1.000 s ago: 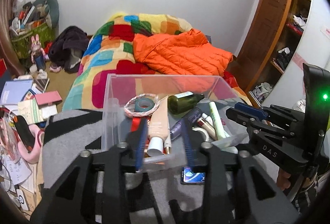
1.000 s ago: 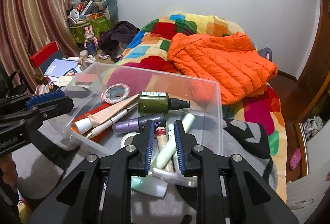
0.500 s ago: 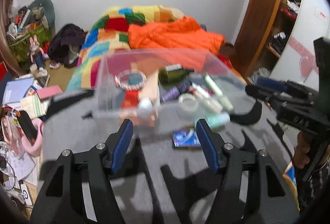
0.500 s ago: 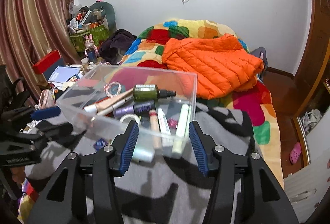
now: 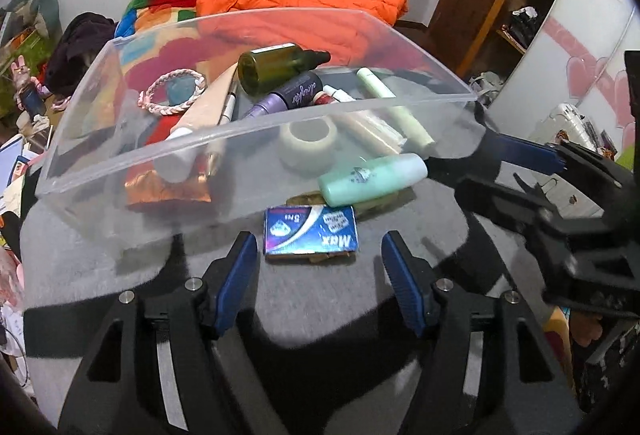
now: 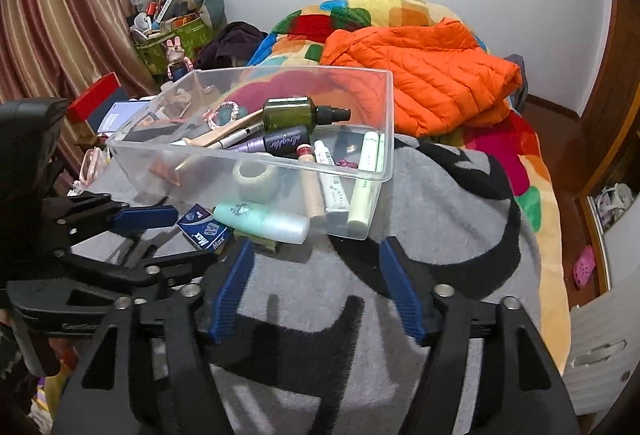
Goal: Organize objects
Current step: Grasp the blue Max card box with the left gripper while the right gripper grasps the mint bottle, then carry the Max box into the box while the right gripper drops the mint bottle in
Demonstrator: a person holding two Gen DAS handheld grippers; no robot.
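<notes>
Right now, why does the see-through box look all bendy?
In the left wrist view the fisheye lens bows the clear box rim into a curve, and its wall looks hazy; in the right wrist view, farther off, its edges look almost straight.

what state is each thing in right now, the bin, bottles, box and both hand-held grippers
clear bin: upright, no lid, holding toiletries
green bottle: lying down in the bin, capped
mint bottle: lying on the blanket outside the bin
blue box: flat on the blanket, closed
left hand-held gripper: open, empty
right hand-held gripper: jaws opening, empty
</notes>
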